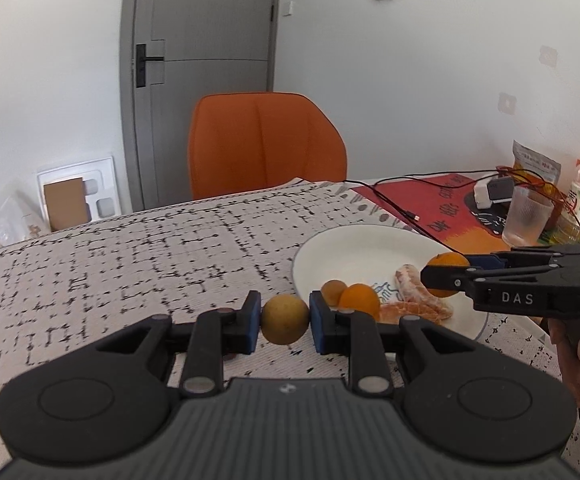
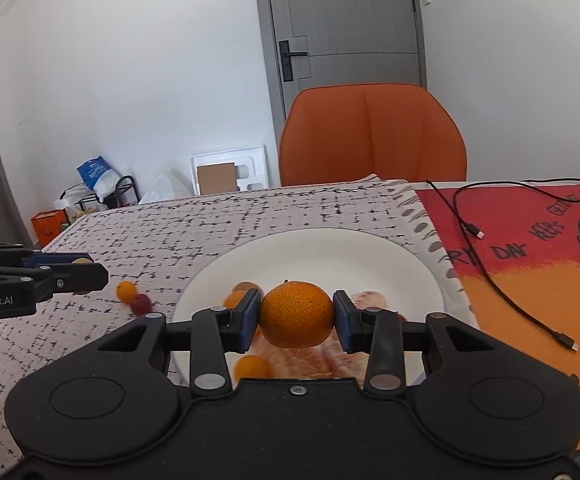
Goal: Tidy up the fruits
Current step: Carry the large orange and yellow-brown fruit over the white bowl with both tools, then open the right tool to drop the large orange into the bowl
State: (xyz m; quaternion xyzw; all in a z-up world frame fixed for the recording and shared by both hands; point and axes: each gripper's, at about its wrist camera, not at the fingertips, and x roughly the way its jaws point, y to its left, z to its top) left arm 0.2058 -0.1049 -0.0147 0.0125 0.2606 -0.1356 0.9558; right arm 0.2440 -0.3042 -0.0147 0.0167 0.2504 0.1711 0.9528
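1. My left gripper [image 1: 285, 322], lower centre of the left wrist view, is clamped on a small yellow-brown round fruit [image 1: 284, 320] above the patterned tablecloth [image 1: 129, 256].
2. My right gripper [image 2: 296, 316], lower centre of the right wrist view, pinches a mandarin [image 2: 296, 314] over the white plate [image 2: 330, 252].
3. Peeled segments [image 1: 414, 306] and small oranges [image 1: 360, 299] lie on the plate.

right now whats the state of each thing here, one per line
left claw: shut on the yellow-brown round fruit
right claw: shut on the mandarin, above the plate
white plate: holds peeled segments and small oranges
raspberry: loose on the tablecloth
glass tumbler: upright, looks empty
door: closed
usb cable: unplugged
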